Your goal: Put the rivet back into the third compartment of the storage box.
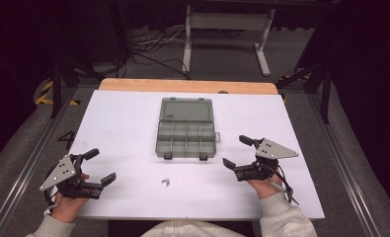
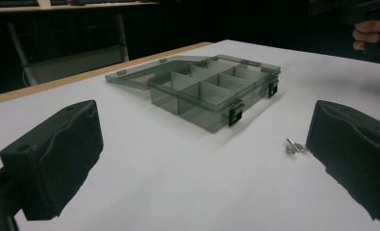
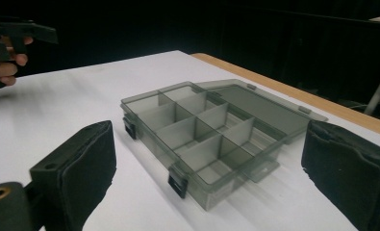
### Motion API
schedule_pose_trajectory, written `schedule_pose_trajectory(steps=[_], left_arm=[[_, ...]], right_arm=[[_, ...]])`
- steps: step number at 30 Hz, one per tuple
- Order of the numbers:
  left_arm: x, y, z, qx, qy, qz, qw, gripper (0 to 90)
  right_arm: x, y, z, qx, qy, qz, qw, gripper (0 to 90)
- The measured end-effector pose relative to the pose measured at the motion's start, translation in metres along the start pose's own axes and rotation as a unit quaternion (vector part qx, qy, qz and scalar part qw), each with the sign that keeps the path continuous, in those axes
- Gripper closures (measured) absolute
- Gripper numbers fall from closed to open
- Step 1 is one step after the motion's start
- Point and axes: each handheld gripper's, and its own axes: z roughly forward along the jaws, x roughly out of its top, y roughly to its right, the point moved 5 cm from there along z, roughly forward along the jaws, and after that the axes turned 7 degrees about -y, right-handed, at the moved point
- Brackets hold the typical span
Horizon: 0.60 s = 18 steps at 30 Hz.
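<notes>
A grey see-through organiser box (image 1: 186, 139) with several empty compartments lies open in the middle of the white table, its lid (image 1: 186, 109) flat behind it. The box (image 2: 216, 91) (image 3: 202, 139) is also in both gripper views. Two or three small metal screws (image 1: 166, 182) lie in front of it, and these screws (image 2: 295, 146) sit near the left gripper's jaw. My left gripper (image 1: 100, 167) rests open at the front left. At the front right my right gripper (image 1: 235, 151) is open too. Nothing is between either pair of jaws.
The white table top (image 1: 123, 123) ends in a wooden strip (image 1: 187, 86) at the far side. Beyond it stand a metal frame (image 1: 227, 29) and floor cables (image 1: 153, 49). Black stand legs (image 1: 59, 84) flank the table.
</notes>
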Motion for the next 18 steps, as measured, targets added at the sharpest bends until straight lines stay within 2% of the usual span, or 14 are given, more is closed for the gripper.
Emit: schedule_pose_trajectory(steps=[2, 7, 18], left_arm=[[0.0, 0.0, 0.0, 0.0, 0.001, 0.0, 1.0, 0.0], [0.0, -0.001, -0.001, -0.002, 0.004, -0.004, 1.0, 0.0], [0.0, -0.001, -0.001, -0.003, 0.003, -0.003, 1.0, 0.0]], right_arm=[[0.007, -0.007, 0.004, 0.008, 0.001, -0.007, 0.9999, 5.6], [0.018, -0.015, 0.01, 0.025, 0.013, -0.005, 0.9996, 5.6], [0.039, -0.035, 0.034, 0.068, 0.017, -0.023, 0.9973, 5.6]])
